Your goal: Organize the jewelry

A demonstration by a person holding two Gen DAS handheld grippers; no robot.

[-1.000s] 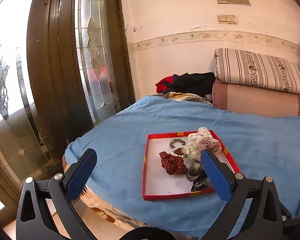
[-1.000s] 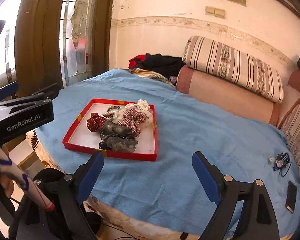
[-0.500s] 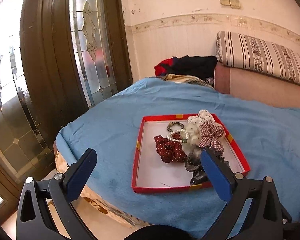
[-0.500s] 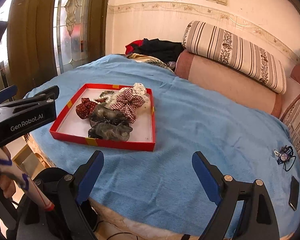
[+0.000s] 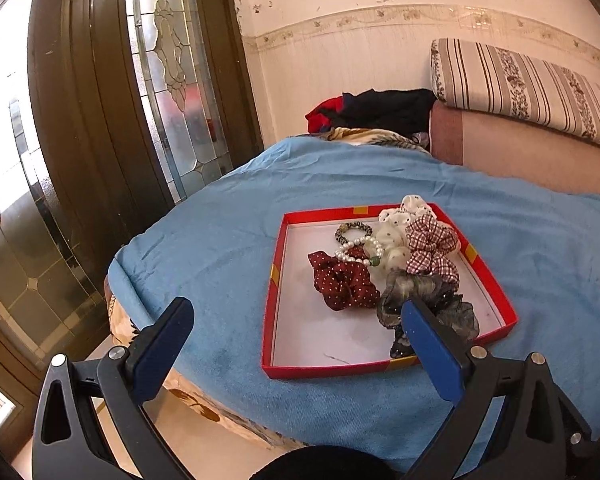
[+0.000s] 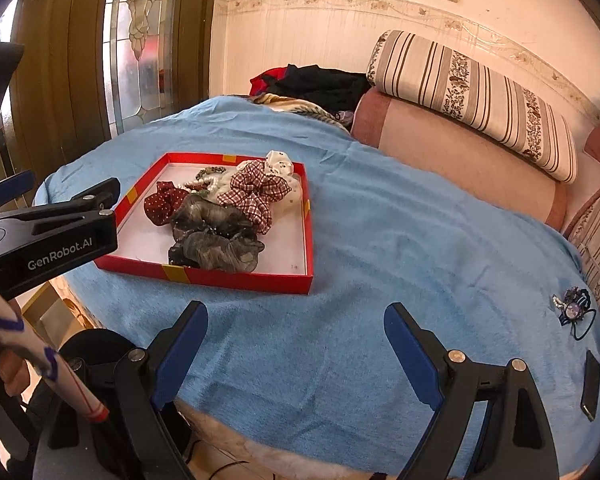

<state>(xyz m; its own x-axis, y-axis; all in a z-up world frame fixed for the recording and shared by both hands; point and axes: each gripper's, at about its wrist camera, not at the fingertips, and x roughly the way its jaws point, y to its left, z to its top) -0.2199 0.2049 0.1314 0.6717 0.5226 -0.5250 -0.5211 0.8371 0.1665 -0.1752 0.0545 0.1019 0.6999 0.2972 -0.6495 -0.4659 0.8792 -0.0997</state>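
The left gripper (image 5: 296, 328) hangs wide open and empty at the near edge of the blue cloth (image 5: 212, 248). Just ahead sits the red tray (image 5: 276, 280), piled with scrunchies (image 5: 346, 282) and a pearl bracelet (image 5: 358, 246). The right gripper (image 6: 296, 340) also gapes empty over bare cloth. Far right, a beaded hair tie (image 6: 572, 308) lies well apart from the tray. Likely risk: a careless pinch into the tangled pile lifts several pieces together, or nudges the light tray toward the edge.

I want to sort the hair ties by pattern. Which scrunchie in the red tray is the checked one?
The red-and-white checked scrunchie, lying against the tray's right side. The dark red one has white dots, the cream one dark dots, the grey one none.
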